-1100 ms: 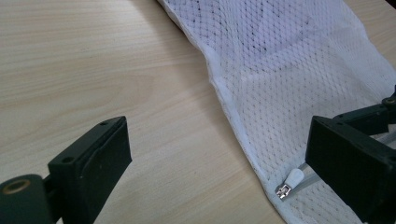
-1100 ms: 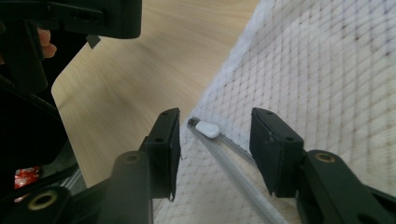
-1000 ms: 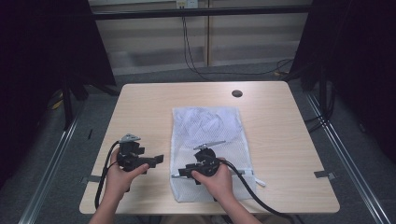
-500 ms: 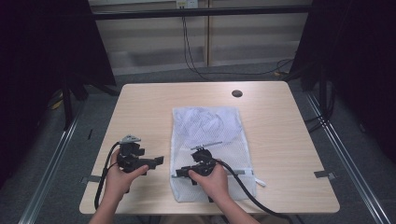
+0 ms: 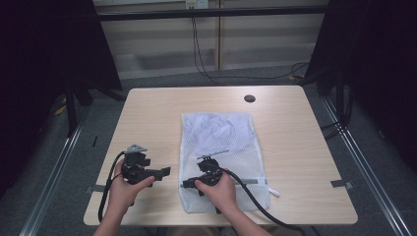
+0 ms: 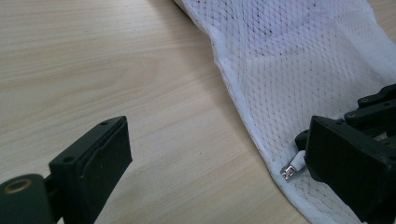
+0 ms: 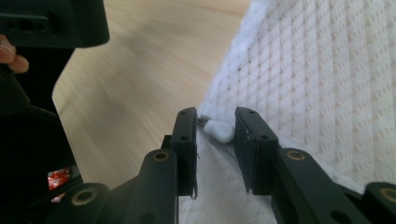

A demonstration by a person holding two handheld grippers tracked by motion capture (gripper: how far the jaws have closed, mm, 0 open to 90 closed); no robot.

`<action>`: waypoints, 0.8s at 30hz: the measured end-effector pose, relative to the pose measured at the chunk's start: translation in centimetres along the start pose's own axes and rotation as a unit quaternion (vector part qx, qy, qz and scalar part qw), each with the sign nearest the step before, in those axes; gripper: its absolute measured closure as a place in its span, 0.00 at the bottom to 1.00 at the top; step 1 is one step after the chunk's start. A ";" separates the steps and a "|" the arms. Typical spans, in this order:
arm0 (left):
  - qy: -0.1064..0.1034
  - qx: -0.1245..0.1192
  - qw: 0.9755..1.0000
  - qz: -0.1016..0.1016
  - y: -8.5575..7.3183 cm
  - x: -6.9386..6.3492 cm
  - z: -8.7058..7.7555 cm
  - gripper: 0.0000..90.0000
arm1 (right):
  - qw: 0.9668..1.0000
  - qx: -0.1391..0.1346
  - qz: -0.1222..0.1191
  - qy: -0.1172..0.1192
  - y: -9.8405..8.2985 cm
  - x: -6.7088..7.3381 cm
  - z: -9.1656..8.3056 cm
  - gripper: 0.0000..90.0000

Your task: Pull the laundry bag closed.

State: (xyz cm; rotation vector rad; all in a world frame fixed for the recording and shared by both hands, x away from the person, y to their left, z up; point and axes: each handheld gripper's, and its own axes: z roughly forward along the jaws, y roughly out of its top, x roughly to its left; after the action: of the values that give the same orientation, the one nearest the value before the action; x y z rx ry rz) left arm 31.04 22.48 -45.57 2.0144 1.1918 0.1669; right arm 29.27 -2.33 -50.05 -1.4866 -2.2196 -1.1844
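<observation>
Now, right tool (image 7: 215,135): jaws narrowed and just closing around the white zipper pull (image 7: 220,130), not visibly clamped yet.
Left tool (image 6: 224,168): jaws wide apart, empty, left of the bag.
Mesh laundry bag (image 5: 219,132): flat, worktop (image 5: 152,113) centre; pull at near-left corner.
Progress: pull nearly gripped; zipper apparently unmoved; pulling remains.

The mesh bag (image 5: 223,157) lies on the table (image 5: 305,147) (mid-table); the zipper pull (image 7: 219,130) at its near-left corner.
</observation>
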 end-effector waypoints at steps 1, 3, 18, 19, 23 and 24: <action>0.000 0.000 1.000 0.000 0.0 0.0 0.0 0.08 | 1.000 -0.002 0.003 0.001 0.0 0.0 0.0 0.79; 0.001 -0.001 1.000 -0.002 0.0 -0.1 0.1 0.08 | 1.000 -0.009 0.005 0.005 0.1 0.1 -0.1 0.80; 0.000 0.006 1.000 -0.001 0.0 0.1 0.2 0.08 | 1.000 0.004 0.015 0.006 0.4 0.5 0.8 0.90; 0.000 0.006 1.000 -0.001 0.0 0.1 0.2 0.08 | 1.000 0.004 0.015 0.006 0.4 0.5 0.8 0.90; -0.001 0.008 1.000 0.000 -0.1 0.2 0.1 0.08 | 1.000 0.011 0.015 -0.001 0.5 0.5 1.1 0.93; -0.001 0.008 1.000 0.000 -0.1 0.2 0.1 0.08 | 1.000 0.011 0.015 -0.001 0.5 0.5 1.1 0.93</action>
State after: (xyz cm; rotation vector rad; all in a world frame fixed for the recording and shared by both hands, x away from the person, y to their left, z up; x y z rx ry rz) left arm 31.13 22.64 -45.72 2.0278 1.1956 0.1558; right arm 29.72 -1.12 -50.27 -1.5093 -2.1966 -1.1460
